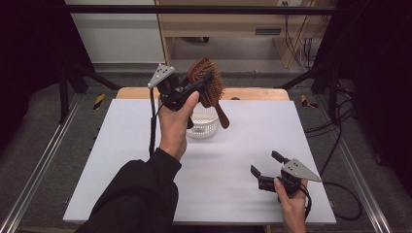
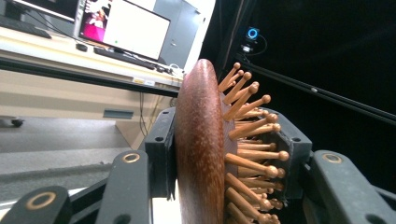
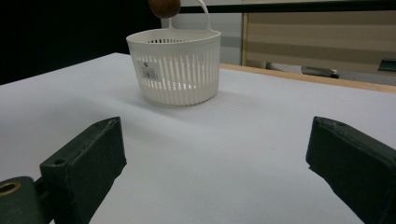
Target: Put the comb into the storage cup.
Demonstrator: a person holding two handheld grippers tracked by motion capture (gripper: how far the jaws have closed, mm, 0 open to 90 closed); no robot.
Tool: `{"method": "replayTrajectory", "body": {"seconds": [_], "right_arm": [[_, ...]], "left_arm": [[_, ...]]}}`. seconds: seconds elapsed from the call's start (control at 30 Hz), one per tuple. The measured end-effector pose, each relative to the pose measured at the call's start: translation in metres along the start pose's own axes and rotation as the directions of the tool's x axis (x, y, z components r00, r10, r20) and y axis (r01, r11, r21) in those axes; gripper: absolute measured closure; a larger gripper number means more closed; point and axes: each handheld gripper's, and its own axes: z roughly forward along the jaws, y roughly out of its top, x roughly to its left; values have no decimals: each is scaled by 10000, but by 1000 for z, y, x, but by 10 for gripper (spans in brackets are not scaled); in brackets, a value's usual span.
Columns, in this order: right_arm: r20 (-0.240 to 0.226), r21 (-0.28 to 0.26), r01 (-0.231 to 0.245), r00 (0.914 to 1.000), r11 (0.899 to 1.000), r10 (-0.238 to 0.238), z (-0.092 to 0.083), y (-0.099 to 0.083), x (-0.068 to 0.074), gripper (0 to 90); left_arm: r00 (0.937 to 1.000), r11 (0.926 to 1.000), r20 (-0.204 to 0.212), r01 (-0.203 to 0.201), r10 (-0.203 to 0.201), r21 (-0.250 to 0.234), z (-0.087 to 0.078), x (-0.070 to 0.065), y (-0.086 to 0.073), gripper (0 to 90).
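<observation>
- The left gripper (image 1: 194,90) is up in the air over the far middle of the table, jaws clamped on the head of a reddish-brown oval wooden hairbrush with peg bristles (image 1: 208,83); one jaw sits on the smooth back, the other in among the pegs.
- The brush's handle hangs down and to the right, its tip just above the small white slotted plastic basket with a thin loop handle (image 1: 202,127).
- Looks to me like the brush is headed into that basket, handle first.
- To do it cleanly, I'd bring the handle tip square over the opening, clear of the loop handle, and lower it well inside before letting go; the basket looks light and could tip or slide if the brush knocks its rim.
- The pegs give an uneven bite, so a steady wrist matters; a twist could let the head slip.
- The right gripper (image 1: 266,171) waits low at the near right, jaws wide apart with nothing between them, pointed toward the basket and free to brace it if needed.
- The white sheet-covered table (image 1: 243,165) has a wooden edge showing at the far side.
- Beyond: pale wooden shelving, hanging cables on the right, black framing and dark curtains; the left gripper view catches a desk with a lit monitor (image 2: 122,29).
</observation>
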Motion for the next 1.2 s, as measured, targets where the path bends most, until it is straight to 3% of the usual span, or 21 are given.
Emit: {"method": "replayTrajectory", "body": {"seconds": [0.23, 0.47, 0.7, 1.2], "right_arm": [[4, -170, 95, 10000, 9998, -94, 0, 1, 4, 50], [94, -319, -24, 10000, 9995, 27, -2, 2, 2, 53], [196, -421, -124, 9997, 9990, 132, -4, 2, 0, 47], [163, -400, -118, 9998, 9991, 124, -3, 1, 1, 45]], "left_arm": [[9993, 9991, -307, 189, -201, -378, 9, 9, 1, 507], [9974, 9972, -720, -132, 79, -735, 14, 18, 3, 507], [9935, 9958, -1125, 93, -196, -915, 16, 32, 2, 506], [9896, 9940, -1397, 203, -353, -1076, 16, 42, 1, 506]]}}
